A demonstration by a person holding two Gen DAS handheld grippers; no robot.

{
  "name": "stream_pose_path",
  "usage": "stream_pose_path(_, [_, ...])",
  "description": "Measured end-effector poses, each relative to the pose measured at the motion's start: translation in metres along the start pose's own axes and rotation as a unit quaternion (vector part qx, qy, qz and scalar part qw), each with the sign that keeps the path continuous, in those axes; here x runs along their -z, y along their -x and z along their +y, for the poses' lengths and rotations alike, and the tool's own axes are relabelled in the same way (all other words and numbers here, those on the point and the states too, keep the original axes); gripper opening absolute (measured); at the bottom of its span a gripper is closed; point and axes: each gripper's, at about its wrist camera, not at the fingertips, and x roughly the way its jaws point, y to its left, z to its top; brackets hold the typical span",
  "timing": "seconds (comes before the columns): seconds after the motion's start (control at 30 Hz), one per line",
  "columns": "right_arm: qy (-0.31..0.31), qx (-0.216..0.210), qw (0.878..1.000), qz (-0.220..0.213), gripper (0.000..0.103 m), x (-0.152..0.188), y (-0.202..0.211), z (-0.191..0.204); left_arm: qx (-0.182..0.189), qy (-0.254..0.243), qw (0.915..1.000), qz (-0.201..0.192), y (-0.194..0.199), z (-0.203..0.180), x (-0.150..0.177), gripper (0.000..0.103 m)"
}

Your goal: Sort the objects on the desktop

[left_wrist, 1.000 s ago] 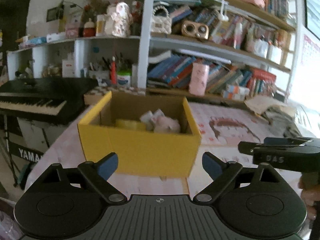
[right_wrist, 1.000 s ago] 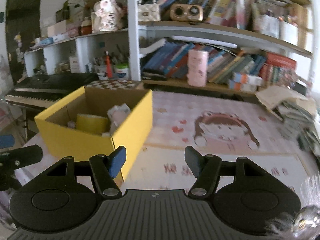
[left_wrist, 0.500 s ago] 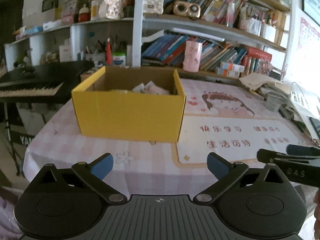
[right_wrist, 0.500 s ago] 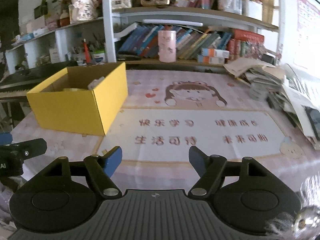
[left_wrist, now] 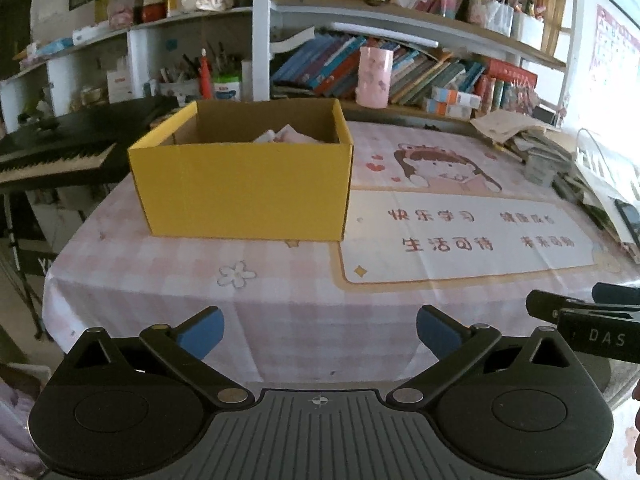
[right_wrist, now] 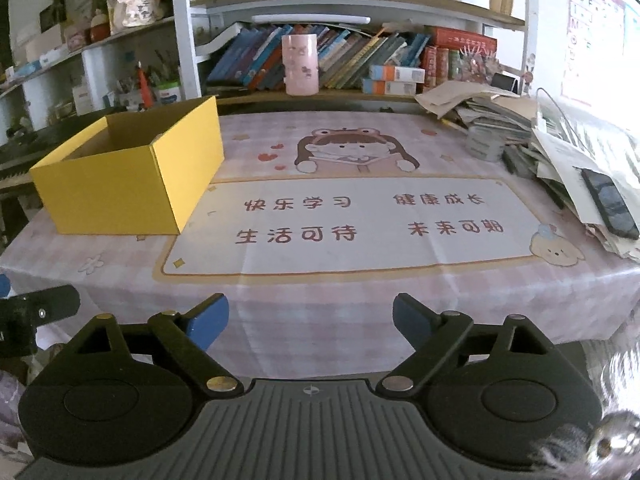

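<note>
Crowded bookshelves (daylit from the right) behind table; keyboard left.

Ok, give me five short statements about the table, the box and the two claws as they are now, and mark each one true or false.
1. The yellow box stands open at the top. True.
2. The left claw is clamped on a tissue. False: its jaws stand wide apart with nothing between them.
3. The right claw holds nothing. True: its jaws have just been opening and the gap is bare.
4. The yellow box is empty. False: crumpled white items show inside it.
5. The phone lies in the middle of the printed mat. False: it rests on the paper pile at the table's right edge.
</note>
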Motion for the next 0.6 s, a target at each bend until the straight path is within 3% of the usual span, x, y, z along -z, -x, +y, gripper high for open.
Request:
stream_pose_path(0.33, [0.000, 0.002, 1.000, 0.002, 0.089, -0.001, -0.001, -0.003, -0.003, 0.014, 0.9998, 0.016, -0.006, -0.002, 0.002, 0.103])
stream_pose_path(0.6, [-0.009, -0.002, 1.000, 0.009, 0.089, 0.000, 0.001, -0.011, 0.004, 0.011, 0.9999, 0.007, -0.004, -0.009, 0.000, 0.103])
